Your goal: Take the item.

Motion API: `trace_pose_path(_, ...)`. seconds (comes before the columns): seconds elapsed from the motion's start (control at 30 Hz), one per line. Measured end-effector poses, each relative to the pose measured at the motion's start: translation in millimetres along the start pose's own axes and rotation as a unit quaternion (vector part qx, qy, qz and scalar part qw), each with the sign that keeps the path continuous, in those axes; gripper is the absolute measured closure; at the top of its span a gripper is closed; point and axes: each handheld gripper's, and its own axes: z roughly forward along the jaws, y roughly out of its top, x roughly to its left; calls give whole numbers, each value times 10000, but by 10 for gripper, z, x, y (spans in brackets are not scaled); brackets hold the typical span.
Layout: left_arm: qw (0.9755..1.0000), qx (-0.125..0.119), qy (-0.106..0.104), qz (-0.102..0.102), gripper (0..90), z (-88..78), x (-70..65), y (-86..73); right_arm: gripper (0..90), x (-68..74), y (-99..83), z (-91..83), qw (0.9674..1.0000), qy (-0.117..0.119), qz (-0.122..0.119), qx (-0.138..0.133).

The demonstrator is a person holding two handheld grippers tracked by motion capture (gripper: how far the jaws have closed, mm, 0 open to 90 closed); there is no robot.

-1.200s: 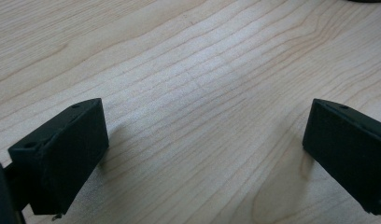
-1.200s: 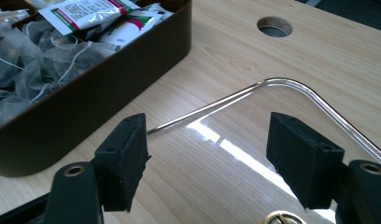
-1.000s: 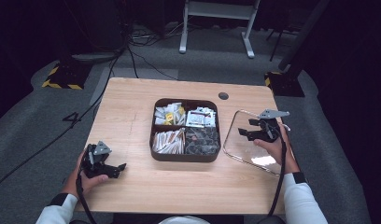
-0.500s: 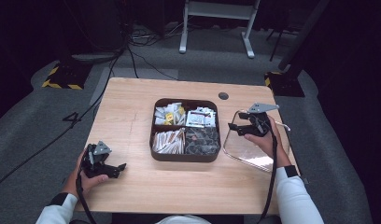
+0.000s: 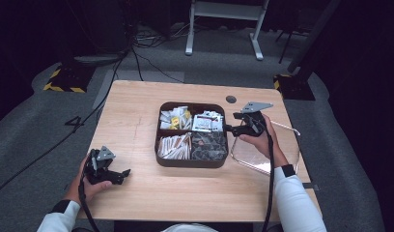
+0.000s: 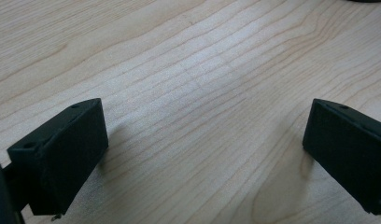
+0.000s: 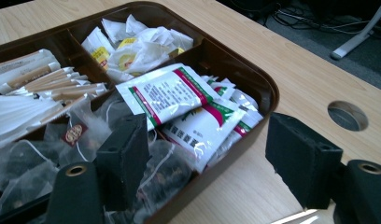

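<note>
Evidently the coming move turned on how the right gripper (image 5: 232, 127) stood to the dark brown four-compartment plastic tray (image 5: 159, 145) at the middle of the pale wooden table (image 5: 137, 101). In the high view its jaws pointed toward nine o'clock, parted and empty, at the tray's right wall where the two right-hand compartments meet. In the right gripper view one jaw hung over the tray's inside and the other outside the rim above bare wood, so the wall lay between them, though whether either pad touched it could not be told. From there the white sachets with red and green bands (image 7: 179, 100) lay toward eleven o'clock just beyond the jaws, long axis running from about ten to four. The translucent mesh tea bags (image 7: 30, 172) sat at about nine o'clock beneath the left jaw. The right hand was plainly the nearer.

The left gripper (image 5: 119, 175) rested well apart at the table's seven o'clock corner, jaws spread wide over bare wood, holding nothing.

Harder to read: the clear rectangular plastic lid (image 5: 287, 154) at the tray's three o'clock side lay partly under the right hand and forearm, its edges faint with glare. The tray's near corner was cut off at the bottom of the right gripper view.
</note>
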Motion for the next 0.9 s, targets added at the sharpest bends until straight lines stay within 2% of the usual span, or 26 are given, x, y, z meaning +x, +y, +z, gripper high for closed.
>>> trace_pose_path(0.1, 10000, -3, 7, -20, 4, -1, -5, -2, 307, 48, 58, 86, 10000, 66, -8, -28)
trace_pose_path(0.3, 10000, -9, 22, -22, 5, -4, -7, -6, 308, 166, 173, 289, 9998, 163, -125, 80)
trace_pose_path(0.43, 10000, -9, 21, -23, 5, -4, -7, -6, 308, 196, 225, 399, 9997, 179, -113, 148)
trace_pose_path(0.47, 10000, -9, 22, -23, 5, -4, -7, -6, 308, 213, 258, 495, 9995, 143, -130, 255)
trace_pose_path(0.7, 10000, -9, 21, -23, 5, -3, -7, -6, 293, 251, 304, 765, 9982, 103, -59, 592)
trace_pose_path(0.9, 10000, -9, 22, -22, 5, -3, -7, -6, 281, 294, 294, 938, 9964, -37, -92, 841)
